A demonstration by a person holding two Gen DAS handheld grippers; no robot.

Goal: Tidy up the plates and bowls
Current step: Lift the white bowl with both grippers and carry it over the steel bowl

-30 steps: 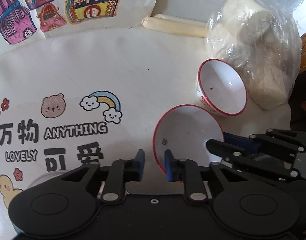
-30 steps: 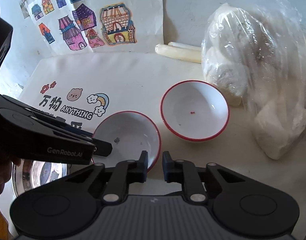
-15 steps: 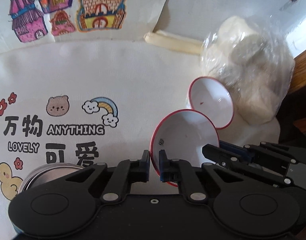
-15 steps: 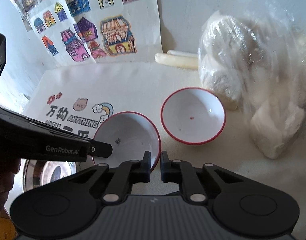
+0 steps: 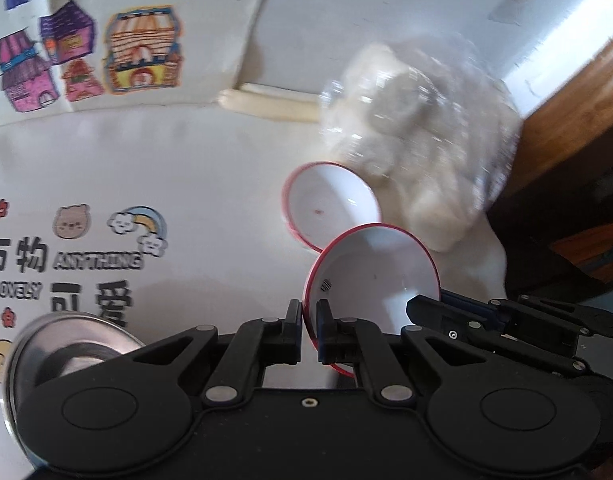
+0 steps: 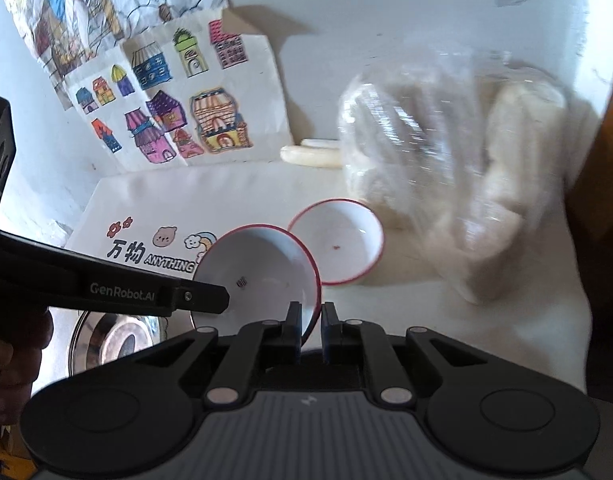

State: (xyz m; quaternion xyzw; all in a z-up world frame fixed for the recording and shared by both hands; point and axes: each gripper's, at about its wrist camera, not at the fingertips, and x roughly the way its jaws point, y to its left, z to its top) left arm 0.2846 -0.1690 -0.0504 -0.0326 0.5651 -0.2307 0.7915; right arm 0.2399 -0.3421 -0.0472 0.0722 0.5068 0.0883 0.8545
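Two white bowls with red rims. My left gripper (image 5: 309, 322) and my right gripper (image 6: 311, 326) are each shut on opposite sides of the rim of the near bowl (image 5: 376, 276), which is lifted and tilted above the table; it also shows in the right wrist view (image 6: 258, 276). The second bowl (image 5: 330, 212) sits on the white tablecloth just behind it, partly overlapped by the held bowl; it also shows in the right wrist view (image 6: 342, 248). A steel bowl (image 5: 70, 348) sits at the near left and shows in the right wrist view (image 6: 114, 340).
A clear plastic bag of white lumps (image 5: 418, 148) stands right behind the second bowl. A pale roll (image 5: 266, 104) lies at the wall. Drawings of houses (image 6: 178, 120) hang on the wall. A wooden edge (image 5: 566, 92) lies to the right.
Both grippers closed on the near bowl's rim and lifted it off the table, tilting it and carrying it toward the second bowl.
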